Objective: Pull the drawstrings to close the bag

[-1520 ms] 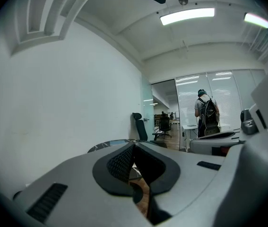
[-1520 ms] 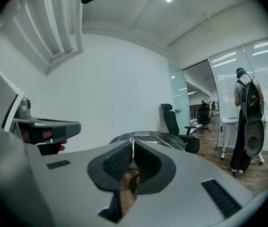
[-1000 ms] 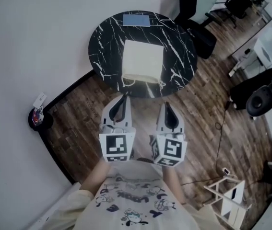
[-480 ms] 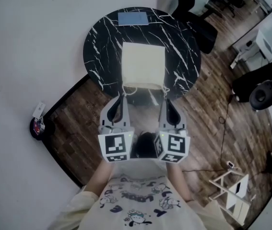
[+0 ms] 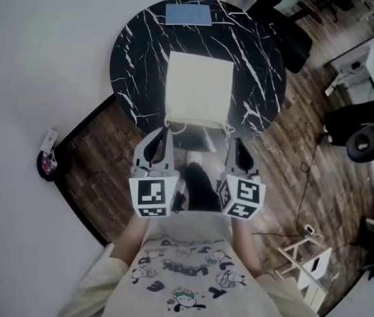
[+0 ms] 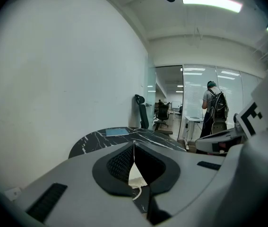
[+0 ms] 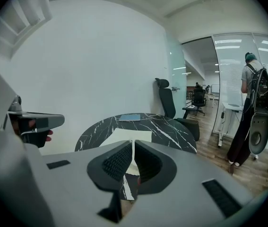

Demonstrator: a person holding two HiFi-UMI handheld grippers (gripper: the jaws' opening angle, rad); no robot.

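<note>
A cream drawstring bag (image 5: pixel 198 88) lies flat in the middle of a round black marble table (image 5: pixel 134 51), its mouth toward me. One drawstring loop (image 5: pixel 176 127) hangs at the bag's near left corner, another (image 5: pixel 227 128) at the near right. My left gripper (image 5: pixel 165 131) is shut and empty, its tip just short of the left loop. Shut and empty too, my right gripper (image 5: pixel 237 141) hovers slightly below the right loop. In the left gripper view the bag (image 6: pixel 134 173) and a cord (image 6: pixel 137 192) show behind the shut jaws. In the right gripper view the bag (image 7: pixel 124 136) lies ahead.
A blue-grey flat item (image 5: pixel 188 14) rests at the table's far edge. A black office chair (image 5: pixel 285 28) stands at the far right of the table. A white wall runs along the left. A person with a backpack (image 7: pixel 254 93) stands far off right.
Both grippers have moved forward to the table's near edge, their tips now close to the bag's drawstring loops. The jaws stayed shut.
</note>
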